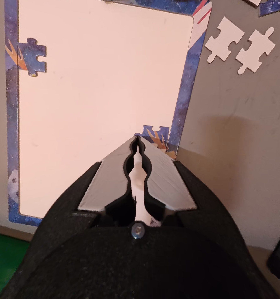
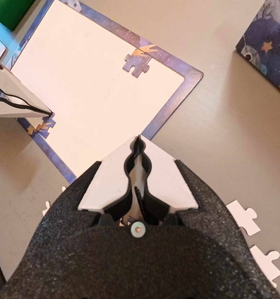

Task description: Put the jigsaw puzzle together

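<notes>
The left claw (image 1: 138, 136), tips pressed together, touches the blue piece (image 1: 157, 137) just to its right — nearer than the closed, empty right claw (image 2: 138, 137).

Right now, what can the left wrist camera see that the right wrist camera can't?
Only the left wrist view shows two white pieces lying side by side, complete, on the table. Only the right wrist view shows the starry box. Both show the puzzle frame, its two placed blue pieces, and the shut left tool touching one.
</notes>
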The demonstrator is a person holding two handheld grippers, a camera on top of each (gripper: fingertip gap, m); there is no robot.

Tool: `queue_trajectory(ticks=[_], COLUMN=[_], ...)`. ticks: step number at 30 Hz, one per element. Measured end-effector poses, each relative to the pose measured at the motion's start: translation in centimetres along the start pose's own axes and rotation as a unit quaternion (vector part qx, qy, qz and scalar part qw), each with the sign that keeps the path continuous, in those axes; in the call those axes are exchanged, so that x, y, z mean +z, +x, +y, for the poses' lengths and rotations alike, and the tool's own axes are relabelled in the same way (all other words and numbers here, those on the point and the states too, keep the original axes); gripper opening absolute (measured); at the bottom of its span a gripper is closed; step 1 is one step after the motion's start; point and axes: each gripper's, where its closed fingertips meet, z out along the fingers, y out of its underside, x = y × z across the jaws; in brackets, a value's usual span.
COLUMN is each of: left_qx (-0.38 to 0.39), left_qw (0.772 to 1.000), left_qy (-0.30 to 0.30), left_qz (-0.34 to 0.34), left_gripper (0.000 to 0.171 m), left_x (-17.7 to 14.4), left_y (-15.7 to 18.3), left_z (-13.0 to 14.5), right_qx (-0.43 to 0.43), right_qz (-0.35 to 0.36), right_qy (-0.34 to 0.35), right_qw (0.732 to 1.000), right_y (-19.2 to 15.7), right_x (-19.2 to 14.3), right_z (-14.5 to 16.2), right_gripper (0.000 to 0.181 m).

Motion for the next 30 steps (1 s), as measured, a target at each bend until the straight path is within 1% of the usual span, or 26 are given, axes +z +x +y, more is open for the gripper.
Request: queue_trajectory(ticks=[7, 10, 14, 18, 23, 30], left_qx=[0.006, 0.002, -0.005, -0.001, 0.01, 0.017], left_qw=[1.0, 1.0, 1.0, 1.0, 1.0, 1.0], left_qy=[0.0, 0.002, 0.004, -0.004, 0.0, -0.006], left_qz=[-0.008, -0.012, -0.001, 0.008, 0.013, 0.014], left_gripper=[0.0, 0.003, 0.002, 0.002, 0.002, 0.002], left_x=[0.0, -0.6, -1.3, -0.8, -0.4, -0.4], left_y=[0.1, 0.0, 0.7, 1.4, 1.9, 2.1], left_z=[-0.2, 0.1, 0.8, 1.2, 0.6, 0.5], right_qx=[0.0, 0.001, 0.0, -0.001, -0.001, -0.002], right_qz=[0.0, 0.0, 0.002, 0.003, 0.004, 0.004], right_qy=[0.0, 0.0, -0.001, -0.001, 0.0, -0.001], right_qw=[1.0, 1.0, 1.0, 1.0, 1.0, 1.0], right_y=[0.0, 0.0, 0.0, 0.0, 0.0, 0.0], right_x=[0.0, 0.0, 0.0, 0.0, 0.0, 0.0], right_z=[0.0, 0.0, 0.0, 0.0, 0.0, 0.0], right_gripper=[0.0, 0.0, 0.0, 0.0, 0.0, 0.0])
